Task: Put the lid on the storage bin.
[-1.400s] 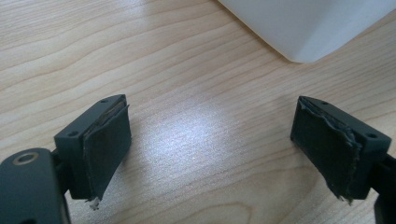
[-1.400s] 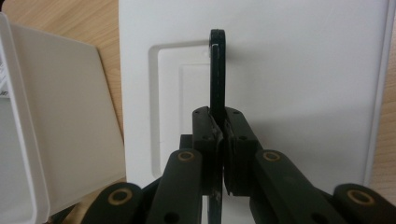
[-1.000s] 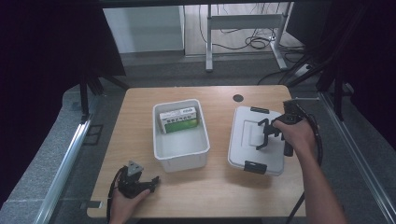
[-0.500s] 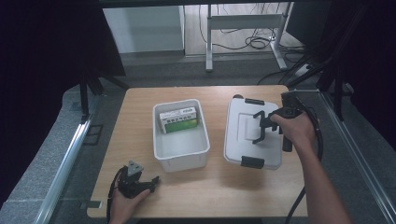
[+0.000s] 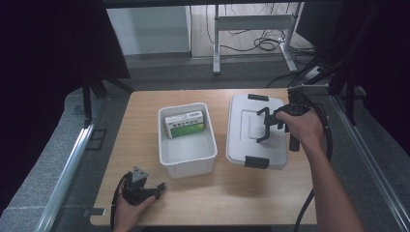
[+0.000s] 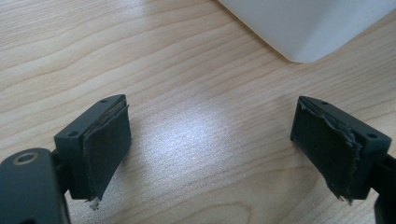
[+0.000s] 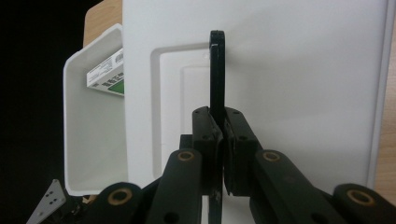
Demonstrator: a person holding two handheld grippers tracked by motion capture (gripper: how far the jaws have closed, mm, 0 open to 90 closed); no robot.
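Observation:
A white lid (image 5: 244, 145) with black latches hangs to the right of an open white bin (image 5: 187, 159). My right gripper (image 5: 269, 126) is shut on the lid's black handle (image 5: 262, 113), which stands on edge between the jaws (image 7: 217, 65) in the right gripper view. There the lid (image 7: 303, 70) overlaps the bin's right rim (image 7: 93, 135). A green and white box (image 5: 186, 124) lies in the bin's far end. My left gripper (image 5: 157, 187) rests low at the table's front left, open, with bare wood between its pads (image 6: 109, 140).
The wooden table (image 5: 270, 193) ends close behind the lid and bin. A bin corner (image 6: 303, 28) sits just ahead of the left gripper. Black drapes, a metal rail (image 5: 67, 169) at left, and cables on the floor surround the table.
The right gripper has carried the lid left and a little farther away, closer to the bin. The left gripper has stayed put.

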